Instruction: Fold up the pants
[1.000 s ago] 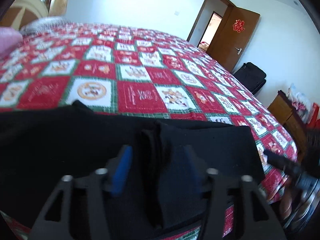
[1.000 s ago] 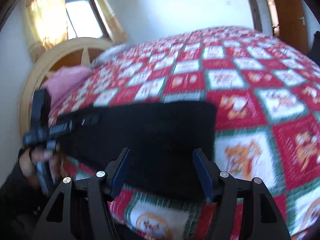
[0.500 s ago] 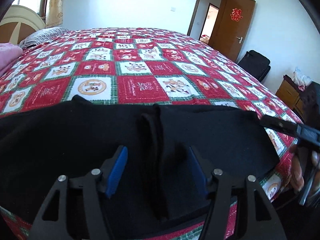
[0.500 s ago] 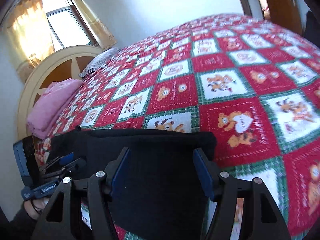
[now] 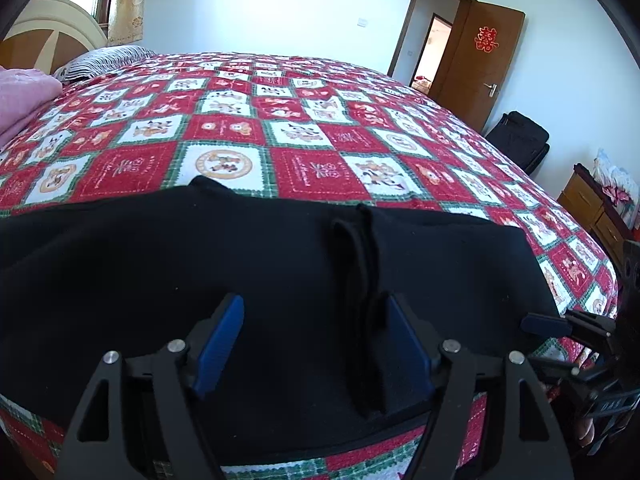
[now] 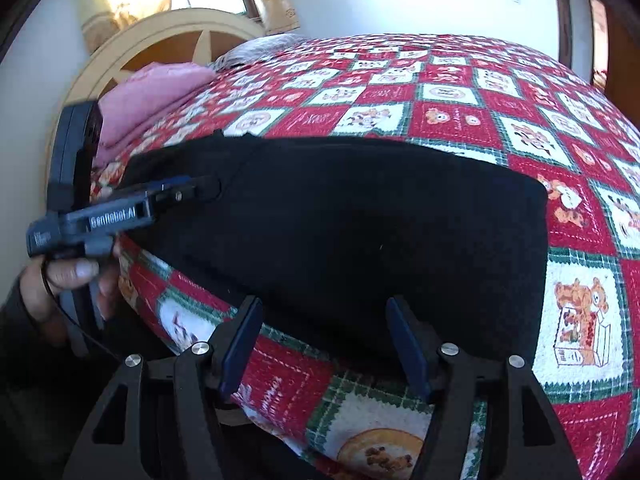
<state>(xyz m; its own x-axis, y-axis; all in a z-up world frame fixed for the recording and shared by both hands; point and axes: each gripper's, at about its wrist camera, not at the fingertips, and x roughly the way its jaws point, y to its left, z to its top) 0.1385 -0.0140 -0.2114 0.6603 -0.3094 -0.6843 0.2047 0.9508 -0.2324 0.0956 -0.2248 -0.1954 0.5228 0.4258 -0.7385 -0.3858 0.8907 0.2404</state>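
1. Garment: the black, soft knit pants lie across the near edge of the bed, on the red, white and green checked quilt with cartoon panels. They appear laid lengthwise along the bed edge, mostly flat.
2. Fabric state: in the left wrist view a raised vertical ridge of doubled cloth runs through the pants right of centre. Whether it is a seam, the crotch or one leg's edge over the other cannot be told.
3. Left gripper: blue-padded jaws spread wide, nothing between them; it hovers low over the pants, the ridge just inside its right finger.
4. Right gripper: jaws likewise apart and empty, poised over the near hem of the pants at the bed edge. Contact with the cloth cannot be confirmed.
5. Cross-check: the right wrist view shows the left gripper at the opposite end of the pants, held in a bare hand.
6. Progress (judgement): early. Pants look spread out, possibly leg on leg; no crosswise fold visible.
7. Remaining (judgement): pinch one end, carry it over to the other, flatten, perhaps fold again.
8. Surroundings: pink folded blanket near the headboard, well apart from the pants.
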